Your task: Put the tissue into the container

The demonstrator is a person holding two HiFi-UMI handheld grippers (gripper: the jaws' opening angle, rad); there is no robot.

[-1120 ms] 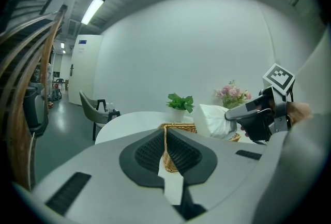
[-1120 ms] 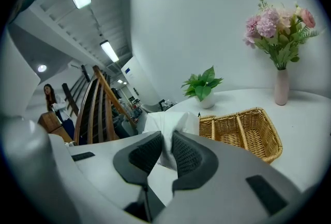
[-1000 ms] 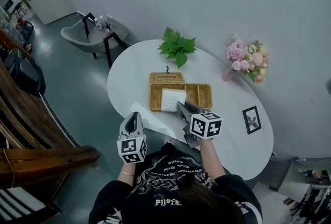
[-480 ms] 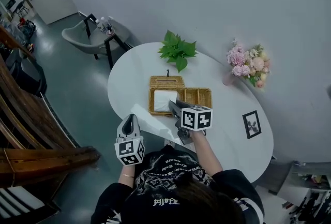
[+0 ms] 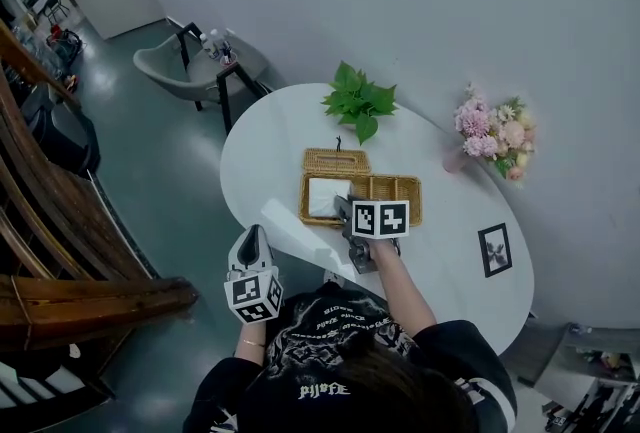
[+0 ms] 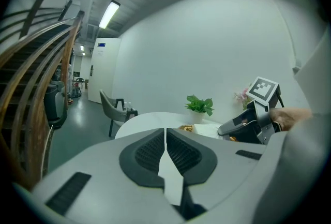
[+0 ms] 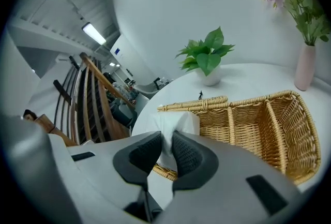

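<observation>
The right gripper (image 7: 166,141) has its jaws narrowed onto the crumpled white paper tissue (image 7: 178,122), pinching a fold so that the bulk stands just ahead of the tips. Below it is the left end compartment of the long woven wicker basket (image 7: 248,100), past its near rim. Whether the tissue touches the bottom cannot be told. The basket's long axis runs rightward from there, parallel to the near edge of the white oval table (image 5: 450,251). The drop looks straight down, with no sideways shift needed. The left gripper (image 5: 254,236) hangs at the table's near left edge, well apart, with its jaws together and empty.
</observation>
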